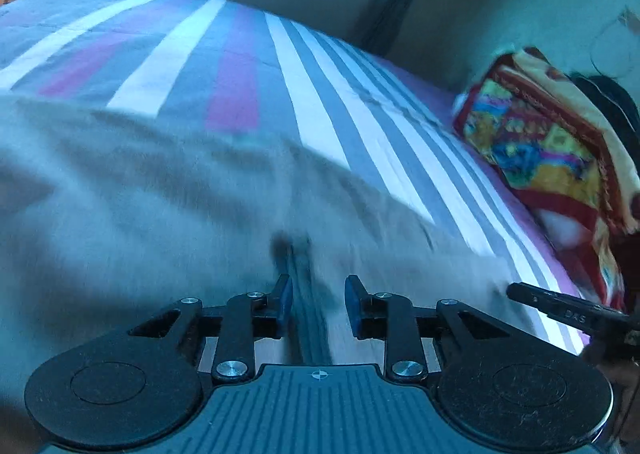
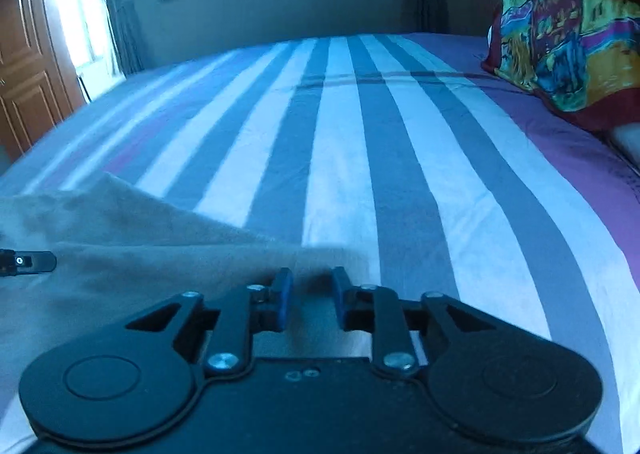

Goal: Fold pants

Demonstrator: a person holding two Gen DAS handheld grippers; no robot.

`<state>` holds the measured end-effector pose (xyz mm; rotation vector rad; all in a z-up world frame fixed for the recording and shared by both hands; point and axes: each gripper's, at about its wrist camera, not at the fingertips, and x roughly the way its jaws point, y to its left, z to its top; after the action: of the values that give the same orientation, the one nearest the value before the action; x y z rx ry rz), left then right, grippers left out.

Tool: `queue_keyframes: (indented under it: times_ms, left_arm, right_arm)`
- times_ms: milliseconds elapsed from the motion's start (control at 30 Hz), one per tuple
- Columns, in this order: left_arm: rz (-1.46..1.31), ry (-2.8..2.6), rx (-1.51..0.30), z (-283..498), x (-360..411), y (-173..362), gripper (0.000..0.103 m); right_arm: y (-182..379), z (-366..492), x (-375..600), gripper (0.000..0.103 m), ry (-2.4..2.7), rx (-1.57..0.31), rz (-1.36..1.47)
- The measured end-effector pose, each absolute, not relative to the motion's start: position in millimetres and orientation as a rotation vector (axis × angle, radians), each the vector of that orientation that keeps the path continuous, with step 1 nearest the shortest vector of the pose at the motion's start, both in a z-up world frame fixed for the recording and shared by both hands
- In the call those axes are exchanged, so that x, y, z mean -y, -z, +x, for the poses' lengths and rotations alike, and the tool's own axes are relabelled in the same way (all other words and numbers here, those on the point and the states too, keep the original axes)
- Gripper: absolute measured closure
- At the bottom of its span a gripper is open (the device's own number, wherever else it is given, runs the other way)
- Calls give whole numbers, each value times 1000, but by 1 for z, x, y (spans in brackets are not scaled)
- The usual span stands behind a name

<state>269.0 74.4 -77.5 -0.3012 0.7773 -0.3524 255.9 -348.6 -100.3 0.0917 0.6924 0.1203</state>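
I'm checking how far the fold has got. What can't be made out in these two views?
- Left wrist view: the beige fabric pants are motion-blurred, so legs and waistband are unreadable, and the frame edge cuts them off.
- Right wrist view: the black gripper body hides the pants' near edge.
- Neither view shows the whole garment.

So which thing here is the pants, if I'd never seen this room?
Start at the bed with its grey, white and purple striped cover. The pants are the plain beige cloth lying on its near side, right before both grippers. Unlike the bright patterned pillow at the far right, they are flat, pale and unpatterned.
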Motion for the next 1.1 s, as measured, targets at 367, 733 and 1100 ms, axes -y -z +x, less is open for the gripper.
queue_keyframes:
  times_ms: [367,733,1100]
  left_arm:
    - [-284,301,-747,187,-72,85,73]
    - [-300,249,-755,185,-69,87,70]
    - [-328,268,-753,187,-74,91,70]
  right_arm:
    - [109,134,367,71,-61,-660,196]
    - [122,160,360,69,-81,-778,137]
    - [124,163,363,68,-57,-773,181]
